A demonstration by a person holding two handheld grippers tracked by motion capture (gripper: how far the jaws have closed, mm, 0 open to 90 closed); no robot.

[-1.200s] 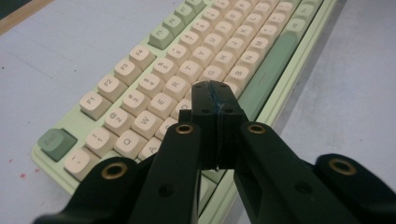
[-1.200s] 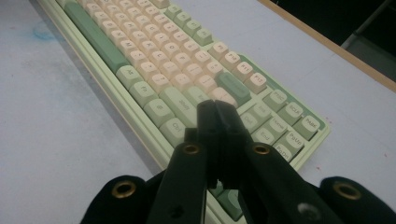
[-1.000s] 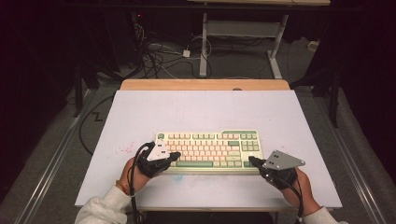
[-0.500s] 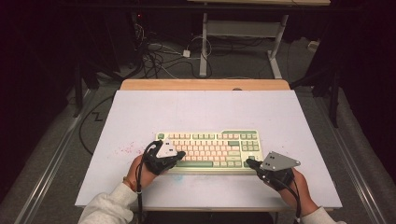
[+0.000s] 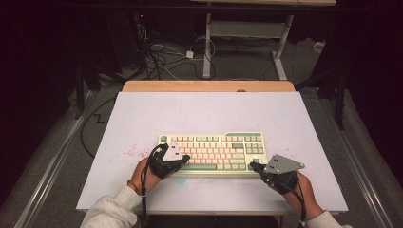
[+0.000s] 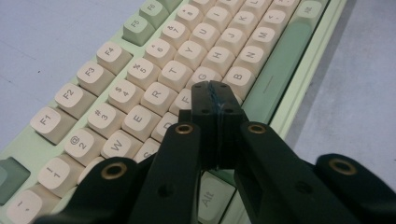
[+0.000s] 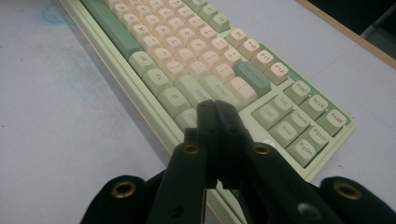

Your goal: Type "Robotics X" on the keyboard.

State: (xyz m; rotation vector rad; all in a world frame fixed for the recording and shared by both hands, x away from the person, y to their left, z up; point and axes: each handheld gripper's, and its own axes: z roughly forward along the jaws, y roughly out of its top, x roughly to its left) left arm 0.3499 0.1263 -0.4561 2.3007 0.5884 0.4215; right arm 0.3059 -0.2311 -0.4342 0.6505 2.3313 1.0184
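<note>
One keyboard [image 5: 213, 151], lengthwise across table [image 5: 199, 114]

The keyboard [image 5: 213, 153] lies on the desk [image 5: 209, 111], near its front edge; left gripper [image 5: 183, 158] over its left end, right gripper [image 5: 254, 166] at its front right corner.

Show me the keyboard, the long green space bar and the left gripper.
keyboard [image 5: 214, 151], high view, on its cream keys.
space bar [image 6: 275, 79], left gripper view, on its middle.
left gripper [image 6: 215, 95], left gripper view, at its closed tips.
</note>
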